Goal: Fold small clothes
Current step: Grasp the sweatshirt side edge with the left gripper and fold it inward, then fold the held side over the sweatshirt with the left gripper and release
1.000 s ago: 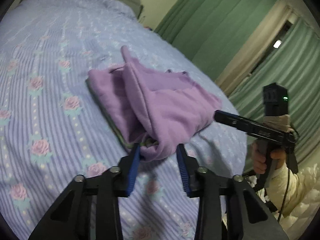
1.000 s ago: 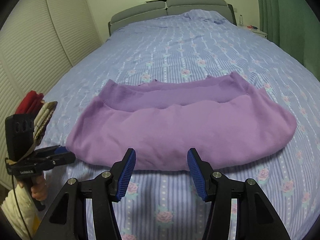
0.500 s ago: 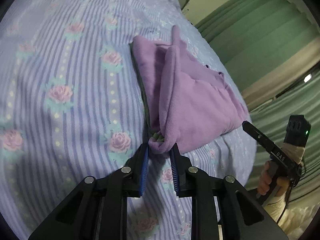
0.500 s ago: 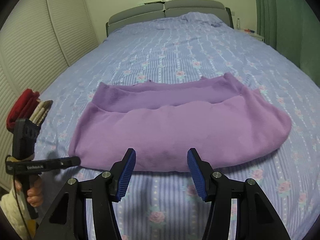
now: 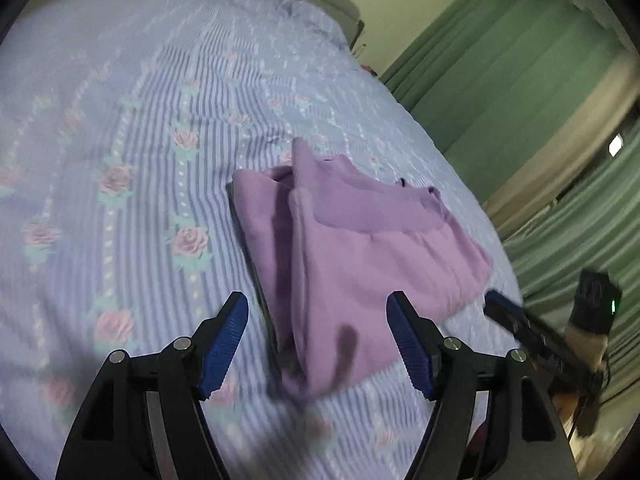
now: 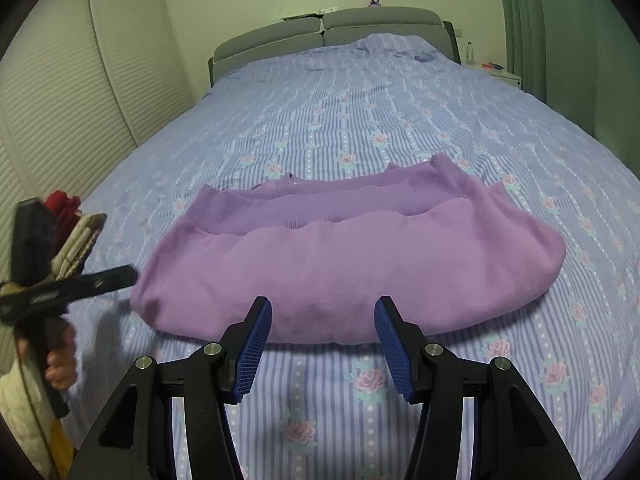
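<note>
A purple sweater [image 6: 348, 264] lies folded on the bed, its ribbed hem on top toward the headboard. In the left wrist view the sweater [image 5: 360, 248] lies ahead with its near corner between my fingers. My left gripper [image 5: 318, 338] is open wide and empty, just above that corner. It also shows in the right wrist view [image 6: 116, 278] at the sweater's left end. My right gripper [image 6: 322, 340] is open and empty, just short of the sweater's near edge. It shows in the left wrist view [image 5: 500, 306] at the right.
The bed [image 6: 400, 120] has a blue striped cover with roses and a grey headboard [image 6: 328, 34]. Green curtains [image 5: 520, 80] hang on the right side. A louvred wardrobe [image 6: 80, 92] stands on the left. Folded clothes [image 6: 76, 232] lie at the bed's left edge.
My left gripper was shut on the sweater's corner half a second ago. It has opened wide, let the corner go and pulled back. The right gripper has barely moved.
</note>
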`<state>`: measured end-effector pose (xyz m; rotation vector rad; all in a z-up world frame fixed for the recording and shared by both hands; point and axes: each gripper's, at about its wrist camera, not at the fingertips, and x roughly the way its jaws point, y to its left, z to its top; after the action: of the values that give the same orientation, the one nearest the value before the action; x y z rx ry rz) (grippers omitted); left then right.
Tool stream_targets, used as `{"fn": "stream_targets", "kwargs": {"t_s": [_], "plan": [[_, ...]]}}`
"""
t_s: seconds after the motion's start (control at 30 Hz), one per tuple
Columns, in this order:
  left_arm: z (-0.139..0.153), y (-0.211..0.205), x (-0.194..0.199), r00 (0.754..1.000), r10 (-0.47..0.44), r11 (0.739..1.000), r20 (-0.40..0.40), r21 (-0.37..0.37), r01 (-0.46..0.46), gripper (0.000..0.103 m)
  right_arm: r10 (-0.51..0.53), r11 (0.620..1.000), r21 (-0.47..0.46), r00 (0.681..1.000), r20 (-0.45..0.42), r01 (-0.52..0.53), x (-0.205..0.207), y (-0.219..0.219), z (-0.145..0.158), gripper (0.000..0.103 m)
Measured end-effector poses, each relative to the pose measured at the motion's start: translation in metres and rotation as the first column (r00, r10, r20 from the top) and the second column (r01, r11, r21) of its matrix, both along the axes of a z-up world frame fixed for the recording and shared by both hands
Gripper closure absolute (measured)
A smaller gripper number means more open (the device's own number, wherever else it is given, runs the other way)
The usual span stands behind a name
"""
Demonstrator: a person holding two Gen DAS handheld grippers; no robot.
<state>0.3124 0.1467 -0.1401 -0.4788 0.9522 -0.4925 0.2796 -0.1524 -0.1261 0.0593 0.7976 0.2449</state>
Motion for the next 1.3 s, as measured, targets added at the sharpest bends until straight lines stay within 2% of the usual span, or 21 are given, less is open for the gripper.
{"fn": "stream_targets", "kwargs": {"t_s": [0.17,0.3,0.47,0.5,0.57,0.67,0.7,0.83,0.93,1.07,1.2,1.3], "plan": [[-0.030,0.002,0.024,0.996,0.012,0.998,-0.084,-0.068,-0.018,0.032,0.001,1.000,0.005,1.000,0.001,-0.001,0.005,0.003,-0.002,0.049],[-0.036,-0.001,0.028,0.997,-0.030,0.993,-0.070,-0.120,0.022,0.032,0.011,1.000,0.013,1.000,0.003,-0.011,0.010,0.005,-0.005,0.049],[-0.038,-0.017,0.040,0.995,-0.087,0.991,-0.048,-0.104,0.081,0.034,0.032,0.999,0.022,0.999,0.004,-0.032,0.017,0.010,-0.010,0.052],[-0.038,-0.018,0.040,0.995,-0.090,0.990,-0.049,-0.112,0.084,0.037,0.034,0.999,0.019,0.999,0.004,-0.034,0.018,0.011,-0.011,0.054],[-0.038,-0.022,0.044,0.993,-0.094,0.988,-0.065,-0.126,0.085,0.065,0.038,0.999,0.021,0.999,0.000,-0.038,0.021,0.012,-0.013,0.061],[-0.039,-0.018,0.045,0.993,-0.071,0.988,-0.094,-0.143,0.057,0.080,0.040,0.999,0.037,0.999,-0.003,-0.039,0.025,0.013,-0.014,0.072],[-0.033,-0.018,0.042,0.994,-0.065,0.990,-0.083,-0.134,0.053,0.082,0.045,0.998,0.039,0.999,0.001,-0.045,0.027,0.015,-0.014,0.077],[-0.005,-0.027,0.030,0.999,-0.023,0.998,-0.040,-0.055,0.021,0.085,0.072,0.996,0.046,0.997,0.031,-0.074,0.035,0.023,-0.014,0.086],[0.023,-0.040,0.024,1.000,-0.008,1.000,-0.011,-0.007,0.008,0.085,0.090,0.995,0.053,0.996,0.001,-0.090,0.049,0.029,-0.026,0.090],[0.045,-0.046,0.027,0.999,0.008,0.999,-0.036,-0.042,-0.009,0.087,0.064,0.996,0.061,0.996,-0.062,-0.060,0.066,0.028,-0.049,0.092],[0.060,-0.062,0.036,0.999,0.004,0.998,-0.047,-0.063,-0.007,0.087,0.063,0.992,0.110,0.995,-0.074,-0.055,0.075,0.024,-0.061,0.093],[0.073,-0.073,0.035,1.000,-0.008,0.999,-0.023,-0.052,0.006,0.087,0.064,0.988,0.149,0.994,-0.087,-0.051,0.082,0.021,-0.068,0.093]]}}
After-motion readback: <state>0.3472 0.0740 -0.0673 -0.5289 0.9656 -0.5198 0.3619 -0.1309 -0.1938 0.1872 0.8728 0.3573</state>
